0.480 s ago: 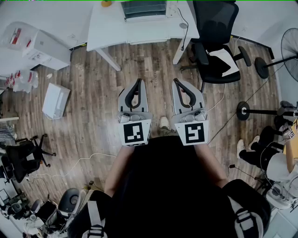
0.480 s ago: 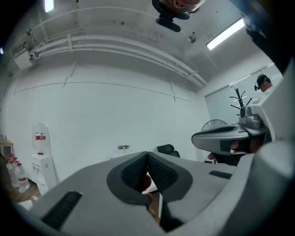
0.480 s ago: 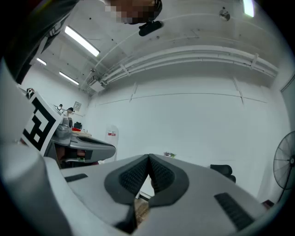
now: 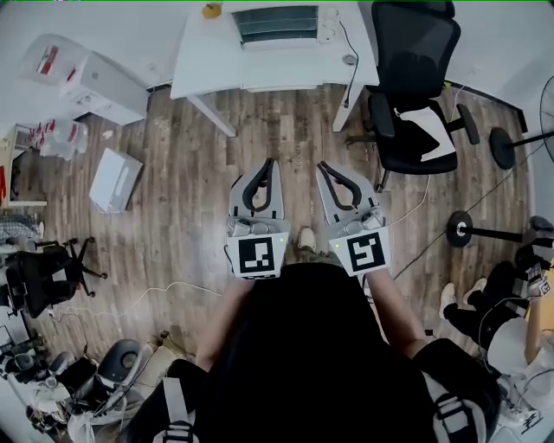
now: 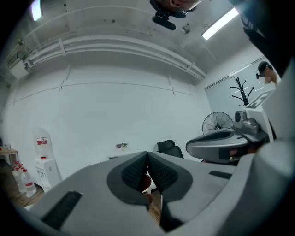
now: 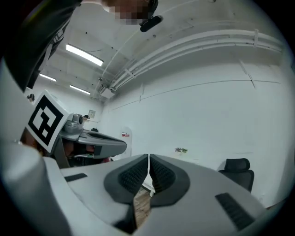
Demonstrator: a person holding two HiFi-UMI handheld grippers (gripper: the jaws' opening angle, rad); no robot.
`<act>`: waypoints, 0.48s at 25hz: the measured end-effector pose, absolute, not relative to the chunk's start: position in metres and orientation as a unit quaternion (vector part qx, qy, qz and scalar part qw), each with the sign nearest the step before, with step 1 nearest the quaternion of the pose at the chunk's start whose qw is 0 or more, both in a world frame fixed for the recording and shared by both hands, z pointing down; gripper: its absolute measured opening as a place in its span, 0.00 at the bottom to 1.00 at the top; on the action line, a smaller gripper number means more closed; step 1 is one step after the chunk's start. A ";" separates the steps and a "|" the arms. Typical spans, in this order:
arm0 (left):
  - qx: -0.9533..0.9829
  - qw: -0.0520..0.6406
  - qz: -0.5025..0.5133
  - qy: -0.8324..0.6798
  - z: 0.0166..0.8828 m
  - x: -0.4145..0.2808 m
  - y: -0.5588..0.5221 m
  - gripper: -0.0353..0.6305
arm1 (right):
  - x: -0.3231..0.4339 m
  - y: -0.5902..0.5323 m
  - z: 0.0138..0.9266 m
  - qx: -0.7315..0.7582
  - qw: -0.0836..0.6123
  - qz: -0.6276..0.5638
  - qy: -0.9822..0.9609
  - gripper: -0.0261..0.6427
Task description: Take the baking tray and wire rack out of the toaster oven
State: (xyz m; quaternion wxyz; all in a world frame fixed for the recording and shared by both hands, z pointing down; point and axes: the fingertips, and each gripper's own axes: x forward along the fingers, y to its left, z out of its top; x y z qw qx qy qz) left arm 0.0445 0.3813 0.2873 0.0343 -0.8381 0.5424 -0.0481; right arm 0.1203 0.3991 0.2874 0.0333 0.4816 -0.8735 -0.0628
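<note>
Head view: a person in a black top is standing on the brown wood-plank floor (image 4: 173, 156), holding two grippers level and side by side.
Left gripper (image 4: 270, 164): grey body with a marker cube; its fingers are pressing together, gripping nothing.
Right gripper (image 4: 319, 166): same build; its fingers are also meeting at the tips, carrying nothing.
Silver glass-fronted toaster oven (image 4: 277, 23): sitting on the white desk (image 4: 199, 60), well apart from both grippers.
Baking tray and wire rack: not showing clearly through the oven's front.
Black mesh office chair (image 4: 414, 78): standing beside the desk's right end.
White flat box (image 4: 115, 179): lying on the floor, left of the grippers.
</note>
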 end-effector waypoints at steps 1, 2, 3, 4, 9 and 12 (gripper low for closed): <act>-0.836 0.033 -0.049 0.545 0.288 0.045 0.381 0.09 | 0.121 0.398 0.287 0.477 0.032 -0.068 -0.876 0.09; -0.835 0.032 -0.053 0.547 0.290 0.044 0.382 0.09 | 0.121 0.397 0.285 0.474 0.028 -0.072 -0.877 0.09; -0.833 0.030 -0.061 0.549 0.293 0.042 0.382 0.09 | 0.121 0.397 0.284 0.471 0.026 -0.074 -0.879 0.09; -0.831 0.028 -0.068 0.551 0.296 0.041 0.382 0.09 | 0.120 0.397 0.285 0.467 0.029 -0.077 -0.880 0.09; -0.830 0.028 -0.076 0.551 0.301 0.043 0.373 0.09 | 0.119 0.394 0.298 0.449 0.090 -0.091 -0.884 0.09; -0.834 0.022 -0.081 0.546 0.307 0.044 0.366 0.09 | 0.118 0.389 0.305 0.451 0.095 -0.082 -0.884 0.09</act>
